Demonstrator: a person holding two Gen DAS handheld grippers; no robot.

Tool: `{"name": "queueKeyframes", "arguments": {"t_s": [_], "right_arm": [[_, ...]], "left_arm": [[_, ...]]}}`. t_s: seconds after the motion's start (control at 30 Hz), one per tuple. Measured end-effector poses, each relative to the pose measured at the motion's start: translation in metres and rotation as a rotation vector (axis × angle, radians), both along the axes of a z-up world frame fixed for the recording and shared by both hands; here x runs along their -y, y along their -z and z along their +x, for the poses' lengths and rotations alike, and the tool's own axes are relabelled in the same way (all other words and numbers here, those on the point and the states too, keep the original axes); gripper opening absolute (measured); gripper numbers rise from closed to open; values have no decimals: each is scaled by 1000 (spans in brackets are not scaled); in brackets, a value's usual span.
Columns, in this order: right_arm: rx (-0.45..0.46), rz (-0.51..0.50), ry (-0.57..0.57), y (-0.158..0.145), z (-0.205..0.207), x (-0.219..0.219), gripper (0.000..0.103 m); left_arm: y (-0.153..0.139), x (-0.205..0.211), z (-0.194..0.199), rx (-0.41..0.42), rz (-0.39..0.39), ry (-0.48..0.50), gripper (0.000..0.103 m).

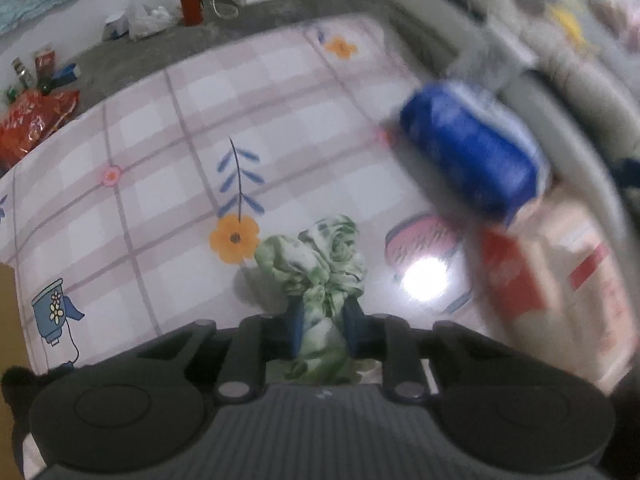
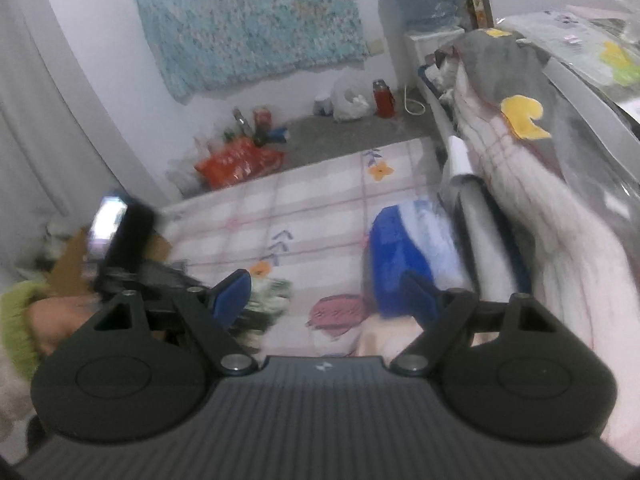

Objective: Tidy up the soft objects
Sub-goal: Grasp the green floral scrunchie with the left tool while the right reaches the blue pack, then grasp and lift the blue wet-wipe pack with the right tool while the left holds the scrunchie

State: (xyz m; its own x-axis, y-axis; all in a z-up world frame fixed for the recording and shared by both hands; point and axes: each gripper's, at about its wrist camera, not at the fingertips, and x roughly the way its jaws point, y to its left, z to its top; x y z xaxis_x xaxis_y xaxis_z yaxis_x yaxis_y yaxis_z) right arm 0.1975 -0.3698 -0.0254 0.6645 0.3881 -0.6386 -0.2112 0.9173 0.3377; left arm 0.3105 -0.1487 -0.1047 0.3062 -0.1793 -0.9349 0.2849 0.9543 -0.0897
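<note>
My left gripper [image 1: 320, 320] is shut on a crumpled green-and-white cloth [image 1: 316, 264], held just above the checked floral table cover [image 1: 160, 160]. A blue soft package [image 1: 472, 152] lies to the right of it, blurred. In the right wrist view my right gripper [image 2: 324, 292] is open and empty, its blue pads spread wide. The green cloth [image 2: 272, 292] shows just beyond its left finger, with the left gripper's body [image 2: 124, 240] at the left. The blue package [image 2: 404, 248] lies ahead by the right finger.
A pale box with red marks [image 1: 560, 280] sits at the right of the cover. Heaped bedding and a grey cloth with yellow patches [image 2: 516, 112] rise along the right. On the floor beyond are a red snack bag [image 2: 236, 160], bottles, a red flask [image 2: 384, 98] and a white plastic bag [image 2: 350, 102].
</note>
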Motion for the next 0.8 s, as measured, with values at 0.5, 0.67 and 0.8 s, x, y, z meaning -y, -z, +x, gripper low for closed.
{"name": "queueKeyframes", "arguments": {"t_s": [0.5,0.67,0.8], "right_arm": [[-159,-548,-110,77,139,-71,98],[-226,-711,-108,103,154,-83,95],[-261,-680,-81,108,162,-75,69]], "left_arm": [[-78,-57,-40,240,-303,-174,21],[-94,-76,-55,289,-366,-207,21],[-108,-93,-71,321,-389,-236,21]]}}
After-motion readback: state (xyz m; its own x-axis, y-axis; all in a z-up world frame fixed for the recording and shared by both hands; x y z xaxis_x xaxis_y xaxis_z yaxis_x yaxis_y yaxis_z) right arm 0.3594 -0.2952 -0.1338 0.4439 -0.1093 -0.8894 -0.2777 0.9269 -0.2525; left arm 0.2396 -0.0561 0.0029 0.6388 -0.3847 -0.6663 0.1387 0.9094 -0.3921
